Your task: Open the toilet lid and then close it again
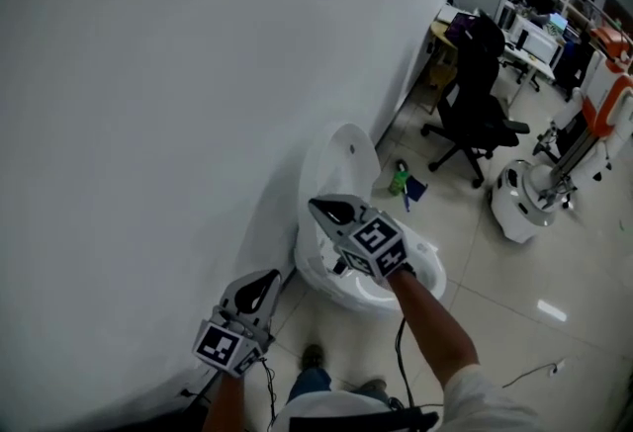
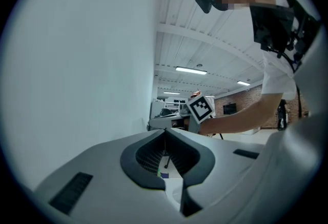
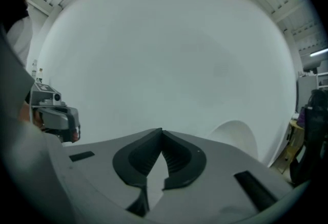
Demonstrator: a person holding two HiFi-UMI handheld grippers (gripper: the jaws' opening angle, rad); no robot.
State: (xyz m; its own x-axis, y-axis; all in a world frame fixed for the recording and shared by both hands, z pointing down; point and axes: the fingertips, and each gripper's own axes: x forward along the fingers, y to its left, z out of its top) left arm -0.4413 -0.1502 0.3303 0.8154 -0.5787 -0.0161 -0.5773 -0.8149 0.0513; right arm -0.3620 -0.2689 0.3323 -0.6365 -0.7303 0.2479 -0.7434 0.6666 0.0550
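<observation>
White wall [image 1: 198,74] fills the left half of the head view and meets a pale tiled floor [image 1: 514,311] that runs off toward an office area at the upper right.

Low on the left, close to the wall, the left claw [image 1: 267,277] is held out level. In its own view the two tips of the left claw [image 2: 165,130] meet, and nothing is between them.

Right of it, the toilet stands against the wall. The toilet lid [image 1: 346,158] is raised and stands upright against the wall, above the open toilet bowl [image 1: 427,274].

The right claw [image 1: 316,206] hangs over the back of the bowl, at the foot of the lid, with a bare forearm [image 1: 435,321] behind it. In its own view the tips of the right claw [image 3: 162,131] are pressed together and empty, pointing at the wall. The lid [image 3: 238,137] shows off to their right, clear of them.

Farther right, a green bottle [image 1: 399,179] lies on the floor just beyond the toilet. A black office chair [image 1: 480,94] stands behind it, and a white machine [image 1: 522,195] on a round base sits near the right edge.
</observation>
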